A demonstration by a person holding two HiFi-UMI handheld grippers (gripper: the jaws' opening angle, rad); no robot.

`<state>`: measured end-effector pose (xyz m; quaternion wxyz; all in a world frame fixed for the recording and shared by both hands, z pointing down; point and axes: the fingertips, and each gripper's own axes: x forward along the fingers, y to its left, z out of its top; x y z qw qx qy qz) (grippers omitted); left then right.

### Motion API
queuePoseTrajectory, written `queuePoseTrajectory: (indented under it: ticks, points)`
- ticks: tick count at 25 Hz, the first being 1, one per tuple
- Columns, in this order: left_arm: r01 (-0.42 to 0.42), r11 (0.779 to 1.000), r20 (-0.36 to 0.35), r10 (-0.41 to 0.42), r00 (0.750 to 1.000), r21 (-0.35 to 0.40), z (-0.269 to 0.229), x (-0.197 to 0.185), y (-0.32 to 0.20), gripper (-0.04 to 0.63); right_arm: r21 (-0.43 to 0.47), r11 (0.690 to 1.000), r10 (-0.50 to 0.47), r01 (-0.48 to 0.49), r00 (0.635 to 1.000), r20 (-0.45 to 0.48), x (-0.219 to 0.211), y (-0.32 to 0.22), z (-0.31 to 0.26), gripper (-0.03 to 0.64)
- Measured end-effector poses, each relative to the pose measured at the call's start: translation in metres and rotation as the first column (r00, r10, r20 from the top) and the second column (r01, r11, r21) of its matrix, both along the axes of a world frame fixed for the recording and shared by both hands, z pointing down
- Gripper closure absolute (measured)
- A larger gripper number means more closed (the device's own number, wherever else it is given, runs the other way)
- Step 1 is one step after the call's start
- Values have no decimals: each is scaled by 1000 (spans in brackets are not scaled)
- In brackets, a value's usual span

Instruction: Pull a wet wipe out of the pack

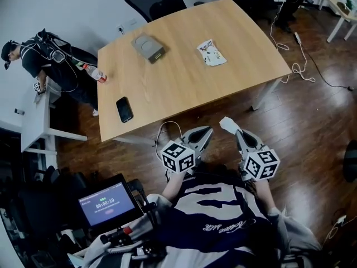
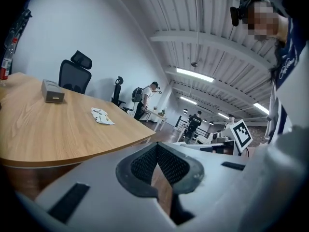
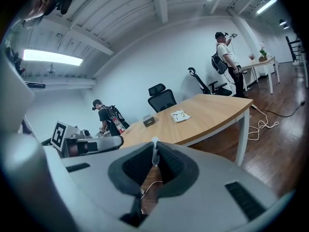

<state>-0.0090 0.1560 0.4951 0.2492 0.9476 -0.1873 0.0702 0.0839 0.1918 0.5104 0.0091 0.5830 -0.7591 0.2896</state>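
Beside rounded wooden table (image 1: 184, 77), right tongs (image 1: 237, 133) clamped on thin white wipe (image 1: 226, 123), left tongs (image 1: 208, 131) together, empty

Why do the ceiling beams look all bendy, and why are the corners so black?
Left gripper view: the wide lens bows the ceiling beams and blackens the corners; a strip lamp glares. Right gripper view: same bending, and a long lamp washes out white. Head view: the table has curved edges, and the corners go dim.
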Motion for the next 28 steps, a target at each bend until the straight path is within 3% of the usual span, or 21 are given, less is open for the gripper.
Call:
queuePoseTrajectory:
  ticks: [6,13,19,28]
  points:
    - [-33,999,-8,33,999,26,-7,-12,-15,592,18,999,50,-50,999,2,-10,-9,-5,614]
    - [-35,997,1,35,999,62,-14,-62,-39,592,42,996,81,-81,997,5,-52,-33,-15,614]
    - [-33,998,-16,34,999,50,-22,-112,-68,592,25,996,89,-88,996,-5,-102,-56,-23,614]
    - [-66,996,-25,68,997,60,-4,-141,-72,592,24,994,111,-111,993,-31,-137,-52,-1,614]
